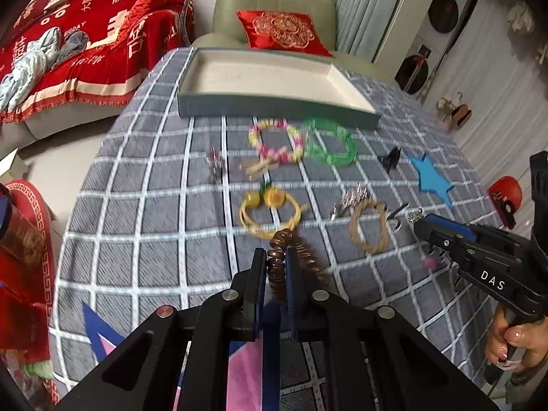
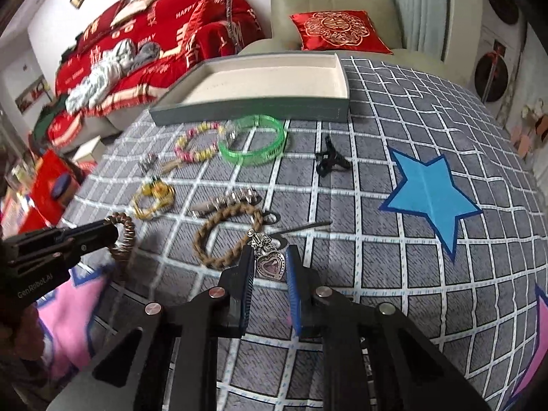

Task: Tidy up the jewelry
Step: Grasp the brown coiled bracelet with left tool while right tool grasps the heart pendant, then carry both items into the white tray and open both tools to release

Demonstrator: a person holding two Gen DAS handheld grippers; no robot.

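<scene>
Two grippers clenched: left gripper (image 1: pixel 275 267) on a copper coil bracelet (image 1: pixel 287 257), right gripper (image 2: pixel 270 267) on a heart charm (image 2: pixel 270 264), over a checked cloth (image 2: pixel 376 257).

The left claw (image 1: pixel 276 267) is pointed down and squeezed shut on a brown bracelet (image 1: pixel 278 257). The right claw (image 2: pixel 270 263) is tilted down, closed around a heart charm (image 2: pixel 270 263).

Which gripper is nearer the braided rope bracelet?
Right. The right gripper, shut on a heart charm, sits just beside the rope bracelet; the left gripper holds a brown bead bracelet farther off.
</scene>
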